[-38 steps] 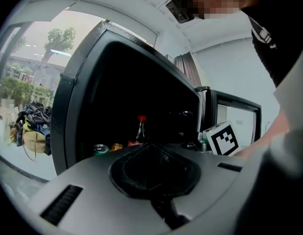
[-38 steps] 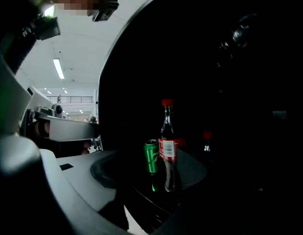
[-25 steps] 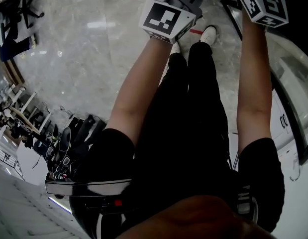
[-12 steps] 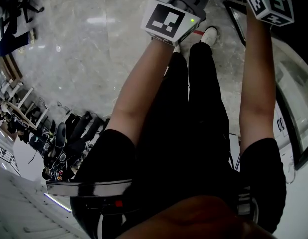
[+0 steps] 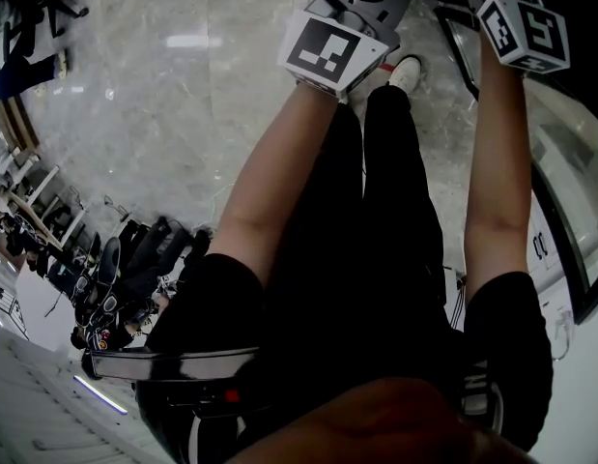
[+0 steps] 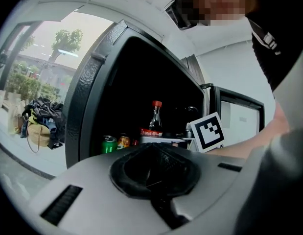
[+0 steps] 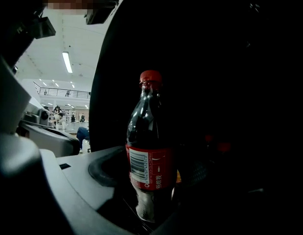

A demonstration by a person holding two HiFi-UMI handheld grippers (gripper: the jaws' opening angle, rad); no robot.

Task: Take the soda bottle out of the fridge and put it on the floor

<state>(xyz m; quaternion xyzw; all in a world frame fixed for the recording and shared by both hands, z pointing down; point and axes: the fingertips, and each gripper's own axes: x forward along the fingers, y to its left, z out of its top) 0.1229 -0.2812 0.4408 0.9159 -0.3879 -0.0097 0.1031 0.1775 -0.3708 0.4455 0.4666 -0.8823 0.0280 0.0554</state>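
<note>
The soda bottle [image 7: 150, 155] is dark, with a red cap and a red label, and stands upright in the dark fridge [image 6: 87, 102]. My right gripper [image 7: 151, 202] is shut on its lower body; the grey left jaw shows and the right jaw is lost in shadow. From the left gripper view the same soda bottle [image 6: 153, 119] rises just behind the right gripper's marker cube [image 6: 208, 131]. My left gripper [image 6: 153, 155] is shut and empty, held outside the fridge opening. Both marker cubes, the left [image 5: 332, 46] and the right [image 5: 524, 32], sit at the top of the head view.
A green can [image 6: 109, 144] and an orange can [image 6: 123, 141] stand left of the bottle inside the fridge. The fridge door [image 5: 569, 211] runs down the right of the head view. Below me are my legs, a white shoe [image 5: 407, 71] and grey marble floor [image 5: 154, 114].
Both marker cubes have shifted slightly to the right in the head view. The right one has also dropped a little. The arms otherwise hold their places.
</note>
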